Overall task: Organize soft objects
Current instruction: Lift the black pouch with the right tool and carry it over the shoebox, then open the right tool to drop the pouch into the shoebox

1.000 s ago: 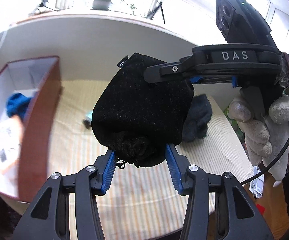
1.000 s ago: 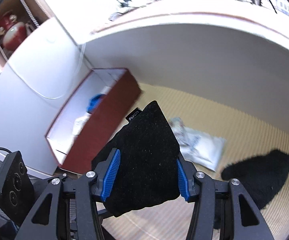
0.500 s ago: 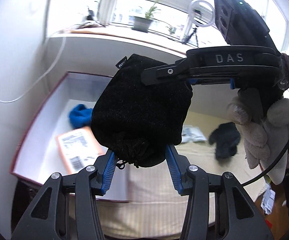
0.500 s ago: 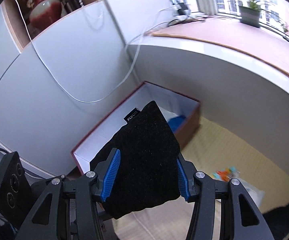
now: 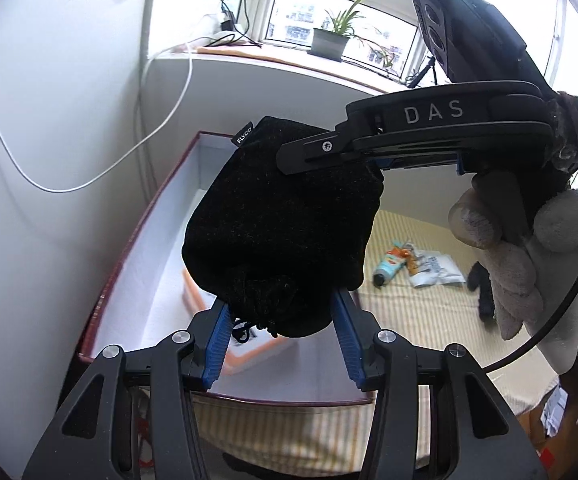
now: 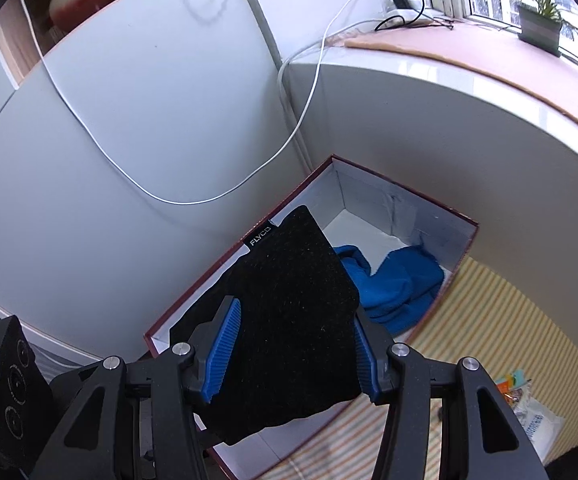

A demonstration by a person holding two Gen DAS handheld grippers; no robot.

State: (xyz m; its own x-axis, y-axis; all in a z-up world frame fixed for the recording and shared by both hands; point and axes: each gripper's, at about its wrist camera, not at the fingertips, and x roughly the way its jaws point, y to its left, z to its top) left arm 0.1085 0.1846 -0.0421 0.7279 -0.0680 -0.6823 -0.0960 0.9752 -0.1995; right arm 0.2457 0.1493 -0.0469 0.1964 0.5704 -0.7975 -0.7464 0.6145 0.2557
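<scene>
White walls, a sunny windowsill with a grey potted plant (image 5: 331, 42) at 12 o'clock, and a loose white cable (image 6: 217, 196) hanging across the wall. Below is a yellow striped surface (image 5: 421, 320); cannot tell if it is a bed or a mat.

You hold one black fuzzy drawstring pouch with a FLYCO tag (image 5: 285, 232) in both tools. Your left tongs (image 5: 281, 336) are narrowed on its gathered drawstring end, blue pads (image 5: 217, 340) pressed to the fabric at 6 o'clock of the left view. Your right tongs (image 6: 295, 354) clamp the flat tagged end; in the right view the pouch (image 6: 293, 320) fills the gap between the blue pads (image 6: 225, 348). In the left view the right tool (image 5: 369, 156) comes in from 2 o'clock, marked DAS, gripped by your grey gloved right hand (image 5: 513, 248).

The pouch hangs in the air above an open dark-red cardboard box with white inside (image 6: 409, 208), not touching it. Inside the box lie a crumpled blue cloth (image 6: 397, 284) at the far end and an orange-edged flat package (image 5: 249, 356) under the pouch.

On the striped surface at 3 o'clock of the left view: a small teal and orange tube (image 5: 389, 266), a white printed plastic bag (image 5: 435, 270) just beside it, and a black fuzzy item (image 5: 485, 292) partly hidden behind your glove.
</scene>
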